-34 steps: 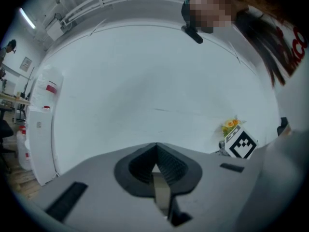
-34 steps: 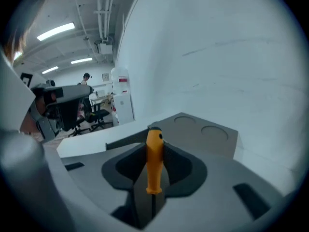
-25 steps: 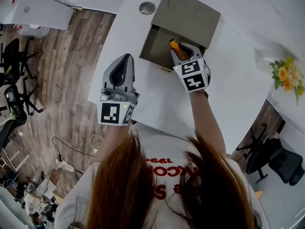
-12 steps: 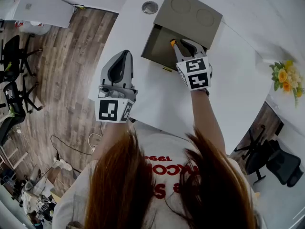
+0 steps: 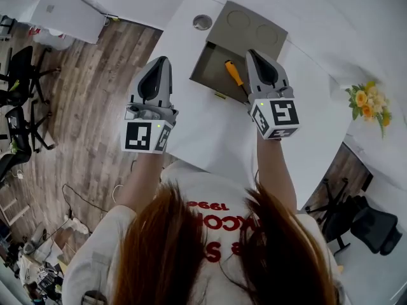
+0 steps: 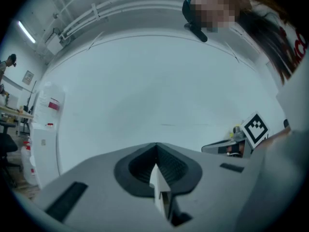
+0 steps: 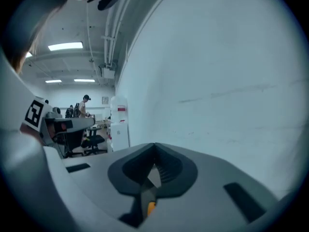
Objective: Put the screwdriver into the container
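Note:
The screwdriver (image 5: 233, 73), orange-handled with a dark shaft, lies loose in the open front compartment of the olive-grey container (image 5: 254, 25) at the far side of the white table (image 5: 210, 132). My right gripper (image 5: 253, 53) hangs just right of the screwdriver, above the container's front corner. It is shut, with nothing between its jaws. In the right gripper view the shut right gripper (image 7: 154, 149) points at a pale wall, and a sliver of the orange handle (image 7: 151, 206) shows below it. My left gripper (image 5: 163, 61) is shut and empty over the table's left edge. Its meeting tips, the left gripper (image 6: 155, 148), face a bare wall.
A round silver disc (image 5: 202, 22) sits on the table left of the container. A bunch of yellow flowers (image 5: 365, 100) stands at the far right. Office chairs (image 5: 16, 81) and a white cabinet (image 5: 63, 11) stand on the wooden floor to the left.
The right gripper has let go of the screwdriver, pulled back out of the container to the right, and shut. The screwdriver now lies in the container. The left gripper rose slightly.

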### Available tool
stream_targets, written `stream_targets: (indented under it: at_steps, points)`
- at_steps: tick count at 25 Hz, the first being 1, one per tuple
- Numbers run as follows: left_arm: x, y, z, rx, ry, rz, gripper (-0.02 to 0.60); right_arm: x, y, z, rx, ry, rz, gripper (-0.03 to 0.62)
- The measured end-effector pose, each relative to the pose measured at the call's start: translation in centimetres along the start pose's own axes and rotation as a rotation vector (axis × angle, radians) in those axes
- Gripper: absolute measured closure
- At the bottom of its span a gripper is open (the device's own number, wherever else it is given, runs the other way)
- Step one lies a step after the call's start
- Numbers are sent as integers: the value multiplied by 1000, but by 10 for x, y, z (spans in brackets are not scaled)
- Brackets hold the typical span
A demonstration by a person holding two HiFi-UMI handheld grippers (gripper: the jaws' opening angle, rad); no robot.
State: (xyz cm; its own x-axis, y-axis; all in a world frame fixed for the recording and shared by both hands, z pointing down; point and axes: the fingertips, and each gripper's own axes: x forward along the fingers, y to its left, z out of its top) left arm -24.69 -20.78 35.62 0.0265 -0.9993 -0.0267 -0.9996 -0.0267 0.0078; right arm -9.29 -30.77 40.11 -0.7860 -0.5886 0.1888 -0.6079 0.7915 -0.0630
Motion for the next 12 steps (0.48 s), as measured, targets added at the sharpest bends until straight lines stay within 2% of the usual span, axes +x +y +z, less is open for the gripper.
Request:
stream_targets:
  at_steps: [5, 12]
  points:
    - [-6, 2, 33, 29, -61, 11, 577, -32, 11, 51, -12, -192, 6, 589]
    - [-11, -7, 55, 49, -99, -16, 577, -63, 11, 75, -21, -240, -70, 589]
